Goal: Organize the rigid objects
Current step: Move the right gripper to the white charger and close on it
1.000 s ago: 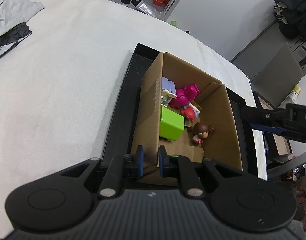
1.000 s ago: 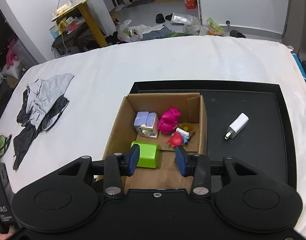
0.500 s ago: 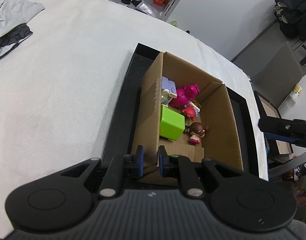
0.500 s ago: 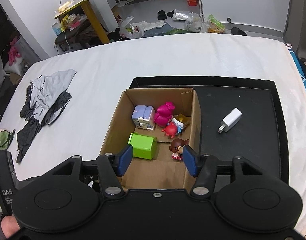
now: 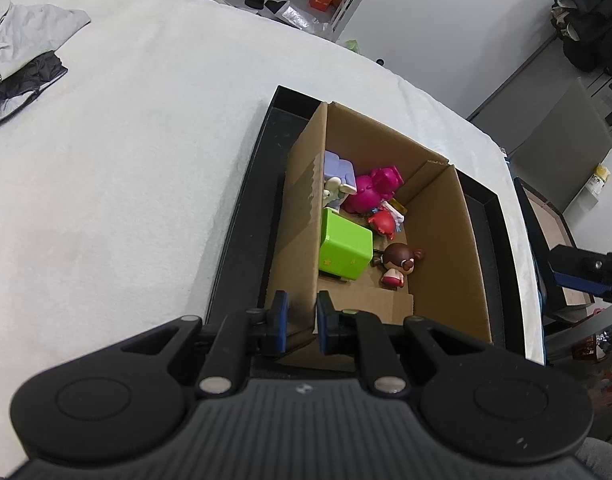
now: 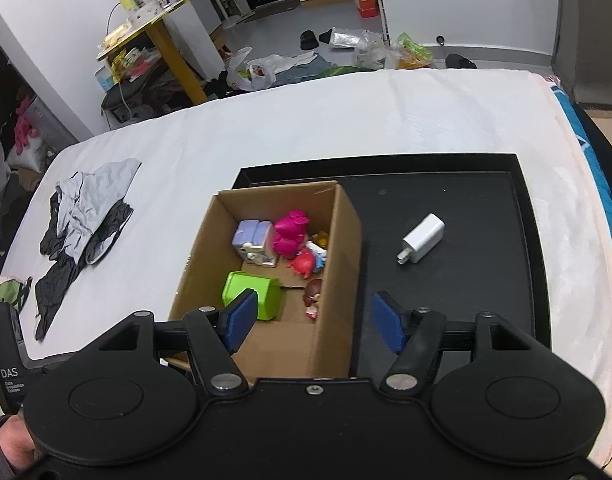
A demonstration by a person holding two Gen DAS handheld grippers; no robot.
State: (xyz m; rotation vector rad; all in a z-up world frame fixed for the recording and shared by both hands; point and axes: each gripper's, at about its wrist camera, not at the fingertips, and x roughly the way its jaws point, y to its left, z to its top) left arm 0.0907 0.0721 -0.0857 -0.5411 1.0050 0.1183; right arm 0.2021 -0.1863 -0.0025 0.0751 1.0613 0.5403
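1. A white sheet (image 6: 346, 120) covers a wide surface; every place below is given relative to the cardboard box.
2. A black tray (image 6: 466, 280) lies on the sheet, under the box and stretching out to its right in the right wrist view.
3. The cardboard box (image 6: 338, 280) stands open-topped at the left end of the tray, holding several toys.
4. A pile of grey and black clothes (image 6: 86, 216) lies on the sheet well to the left of the box.
5. The left gripper (image 5: 302, 320) is clenched on the near left wall of the box, one blue pad on each side of the cardboard.
6. The right gripper (image 6: 314, 322) hangs above the near right wall of the box; its jaws have just been opening and grasp nothing, with the wall below the gap.
7. A green block (image 6: 262, 296) sits inside the box by the left wall.
8. A white charger (image 6: 422, 239) lies on the tray to the right of the box, apart from it.
9. A pink toy (image 6: 290, 232) and a lavender toy (image 6: 252, 240) stand at the far end inside the box.
10. A red toy (image 6: 304, 262) lies just in front of the pink one.
11. A small brown-haired doll (image 6: 313, 296) lies inside by the right wall.
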